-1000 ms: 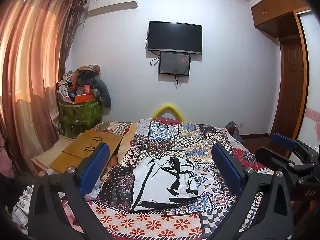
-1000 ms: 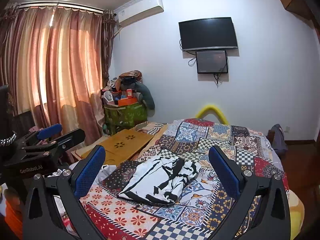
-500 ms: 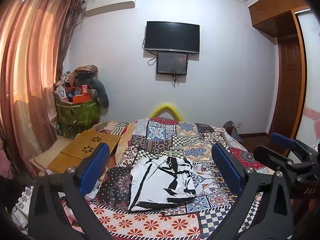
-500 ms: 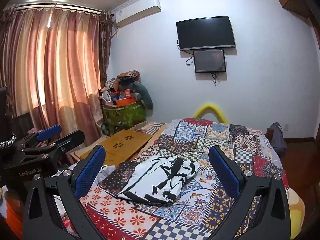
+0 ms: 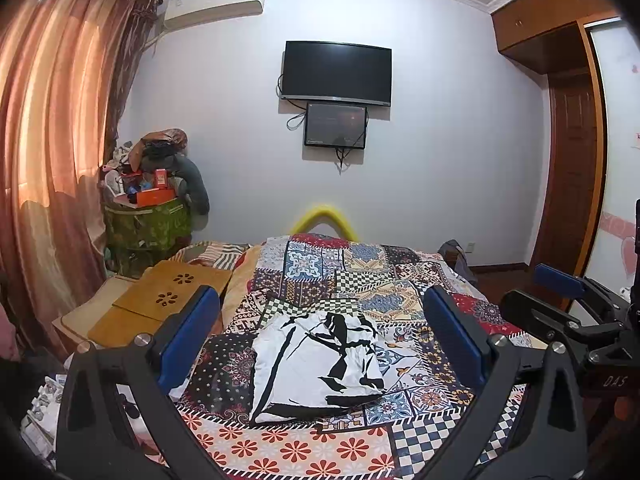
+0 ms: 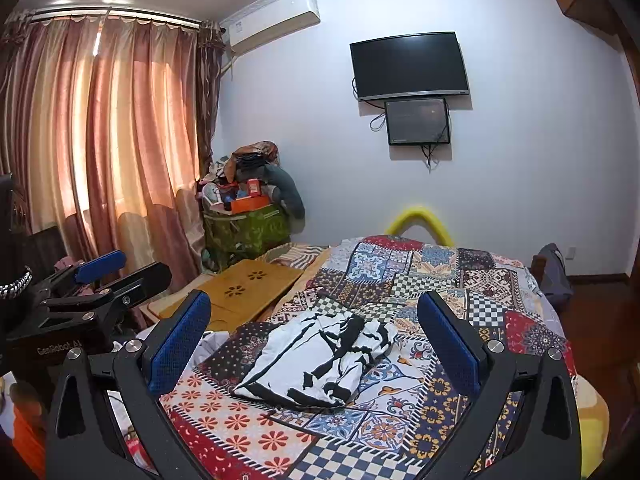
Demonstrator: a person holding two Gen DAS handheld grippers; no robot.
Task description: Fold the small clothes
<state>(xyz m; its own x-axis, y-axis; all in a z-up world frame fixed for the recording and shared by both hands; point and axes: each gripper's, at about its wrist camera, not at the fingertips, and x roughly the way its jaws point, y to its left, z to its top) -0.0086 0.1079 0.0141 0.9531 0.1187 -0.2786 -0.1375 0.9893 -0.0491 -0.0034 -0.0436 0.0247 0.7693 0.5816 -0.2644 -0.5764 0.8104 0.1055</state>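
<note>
Both sets of jaws are spread wide apart with nothing between them, hanging above the near end of the bed. The left gripper (image 5: 320,340) frames the black-and-white garment (image 5: 316,364), which lies folded into a rough rectangle on the patchwork quilt (image 5: 360,272), toward the near middle of the bed. Same deal for the right gripper (image 6: 314,350): its blue pads (image 6: 180,344) sit either side of the garment (image 6: 320,356) in its view, well above it, not touching.

What each camera gets that the other doesn't: the left wrist view catches the right gripper (image 5: 568,308) off at its right edge, plus the wooden wardrobe (image 5: 560,40) and door on the right wall. The right wrist view shows the left gripper (image 6: 104,276) at its left edge instead, and way more of the pink curtain (image 6: 100,140) with light coming through.

Both views show the TV (image 5: 337,72) on the far wall with a smaller screen (image 5: 335,125) under it, the air conditioner (image 6: 276,20) up high, a wooden lap tray (image 5: 176,292) left of the bed, and a green bin (image 6: 248,232) piled with stuff in the far left corner.
</note>
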